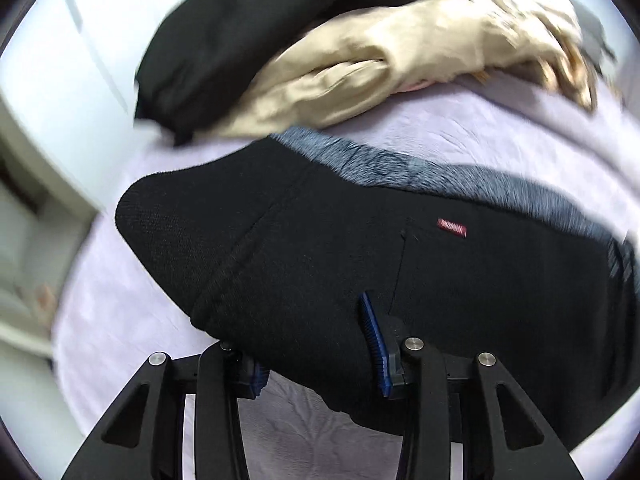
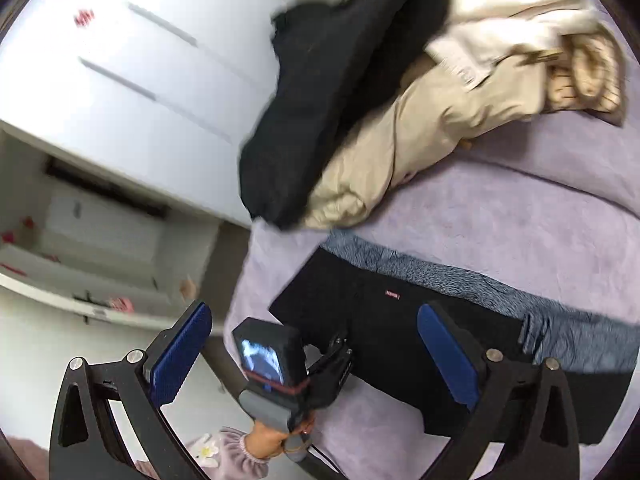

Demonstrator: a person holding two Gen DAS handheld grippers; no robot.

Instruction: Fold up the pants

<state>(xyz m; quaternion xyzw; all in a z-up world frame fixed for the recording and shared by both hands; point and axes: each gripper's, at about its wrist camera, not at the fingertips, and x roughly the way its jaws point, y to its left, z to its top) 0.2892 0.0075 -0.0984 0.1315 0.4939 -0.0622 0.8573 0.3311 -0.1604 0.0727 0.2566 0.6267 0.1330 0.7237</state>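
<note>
- A big bed with a soft purple cover [image 2: 500, 216] fills most of the room in front of me
- A tall white cupboard [image 2: 132, 80] stands beside the bed, with open shelves lower down that hold small red things too blurry to name
- The black pants [image 1: 320, 240] lie on the purple cover, near the bed's edge by the cupboard, folded into a thick flat shape
- A fuzzy blue-grey inside [image 1: 400, 164] of the pants shows along their far edge
- A pile of other clothes sits further back on the bed: a dark black piece [image 2: 340, 92], a tan piece [image 2: 420, 132] just beside it, and a cream piece [image 2: 512, 12] on top
- The right gripper [image 2: 316, 356] hangs above the pants with its blue pads spread wide and nothing between them
- The left gripper [image 1: 320, 356] has its two fingers closed on a thick fold of the black pants, one blue pad [image 1: 374, 332] pressing on the top side and the other tucked under the cloth
- A hand [image 2: 276, 436] in a frilly pink sleeve holds the left gripper's grey handle
- A tiny red tag [image 1: 452, 227] is sewn on the pants, its words too small to read
</note>
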